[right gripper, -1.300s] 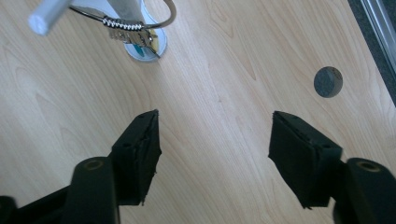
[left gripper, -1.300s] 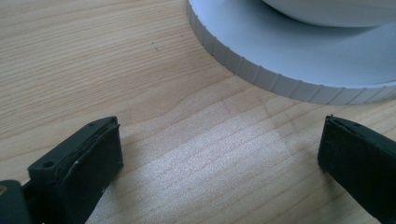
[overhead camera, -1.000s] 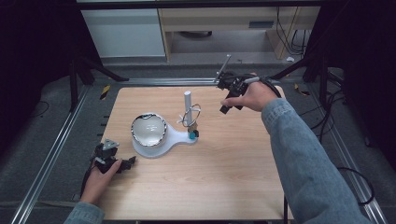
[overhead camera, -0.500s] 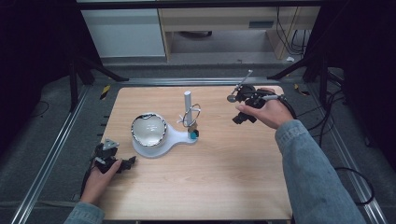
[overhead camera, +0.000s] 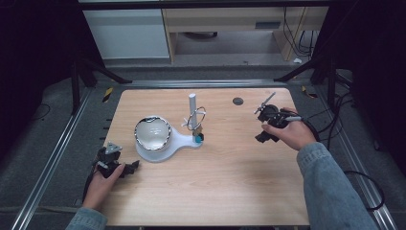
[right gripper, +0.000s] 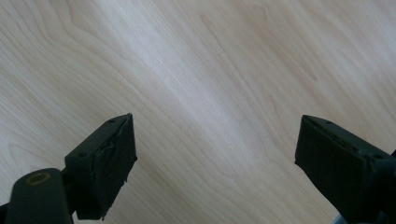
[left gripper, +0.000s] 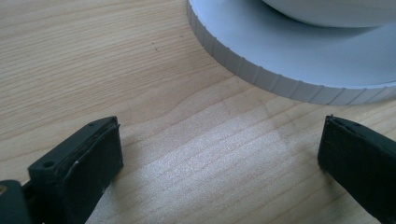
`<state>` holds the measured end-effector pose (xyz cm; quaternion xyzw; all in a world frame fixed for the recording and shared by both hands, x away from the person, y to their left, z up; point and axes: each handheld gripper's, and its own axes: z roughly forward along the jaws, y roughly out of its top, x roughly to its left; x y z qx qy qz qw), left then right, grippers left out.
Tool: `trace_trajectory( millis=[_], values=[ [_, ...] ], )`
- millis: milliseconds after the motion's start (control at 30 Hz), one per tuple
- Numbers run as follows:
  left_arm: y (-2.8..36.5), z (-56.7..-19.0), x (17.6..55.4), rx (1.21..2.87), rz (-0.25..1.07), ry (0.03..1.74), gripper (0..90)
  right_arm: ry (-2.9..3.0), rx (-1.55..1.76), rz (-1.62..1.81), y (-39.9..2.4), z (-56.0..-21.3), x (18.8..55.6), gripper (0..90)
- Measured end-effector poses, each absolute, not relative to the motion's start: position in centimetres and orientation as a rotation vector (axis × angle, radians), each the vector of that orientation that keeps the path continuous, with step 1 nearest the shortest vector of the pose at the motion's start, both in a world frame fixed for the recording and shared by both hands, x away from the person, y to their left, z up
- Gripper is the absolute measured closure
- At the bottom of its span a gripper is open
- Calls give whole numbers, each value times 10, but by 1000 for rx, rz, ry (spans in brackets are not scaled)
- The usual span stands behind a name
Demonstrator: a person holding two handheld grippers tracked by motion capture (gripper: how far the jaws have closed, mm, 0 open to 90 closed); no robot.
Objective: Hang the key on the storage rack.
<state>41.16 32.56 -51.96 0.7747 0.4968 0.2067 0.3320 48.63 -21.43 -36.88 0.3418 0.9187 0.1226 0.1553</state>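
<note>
The white stand (overhead camera: pixel 165 143) sits a little left of centre in the high view, its round base carrying a shiny bowl (overhead camera: pixel 152 132) and its narrow end a post with a wire ring (overhead camera: pixel 196 116), presumably kept central for both hands; the left gripper (overhead camera: pixel 125 168), lower left, rests on the bench (overhead camera: pixel 225 182) facing that base, jaws wide and empty; the right gripper (overhead camera: pixel 262 137), at right, has jaws wide over bare wood, having just eased slightly inward.
</note>
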Motion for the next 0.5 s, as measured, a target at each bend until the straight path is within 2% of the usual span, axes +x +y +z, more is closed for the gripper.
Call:
trace_trajectory(
  millis=[500],
  values=[
    [326,-520,412,2024,540,1298,0,2570,1054,463,-249,-415,455,123]
  ],
)
